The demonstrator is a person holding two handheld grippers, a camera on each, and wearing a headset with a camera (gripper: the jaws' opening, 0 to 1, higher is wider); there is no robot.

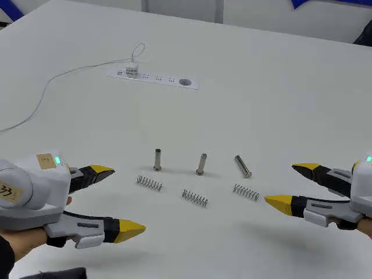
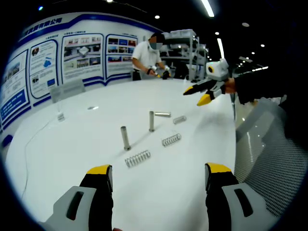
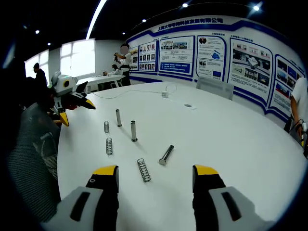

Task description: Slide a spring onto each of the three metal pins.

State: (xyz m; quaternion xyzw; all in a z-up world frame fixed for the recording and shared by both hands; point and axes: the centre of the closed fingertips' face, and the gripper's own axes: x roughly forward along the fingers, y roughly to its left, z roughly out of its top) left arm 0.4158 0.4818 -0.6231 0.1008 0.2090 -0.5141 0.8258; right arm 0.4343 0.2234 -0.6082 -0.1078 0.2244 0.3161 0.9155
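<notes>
Three metal pins sit mid-table: the left pin (image 1: pixel 157 159) and middle pin (image 1: pixel 201 164) stand upright, the right pin (image 1: pixel 242 166) lies on its side. In front of each lies a spring: left spring (image 1: pixel 149 183), middle spring (image 1: pixel 195 198), right spring (image 1: pixel 246 192). My left gripper (image 1: pixel 122 200) hovers open at the near left, empty; its own view has the nearest pin (image 2: pixel 125 138) and spring (image 2: pixel 137 158) ahead of it. My right gripper (image 1: pixel 288 186) is open at the near right, its jaws towards the right spring (image 3: pixel 143 170) and the lying pin (image 3: pixel 166 155).
A white power strip (image 1: pixel 154 77) with a plugged-in adapter and a cable trailing left lies at the back of the white table (image 1: pixel 279 99). People stand in the background of the gripper views, away from the work.
</notes>
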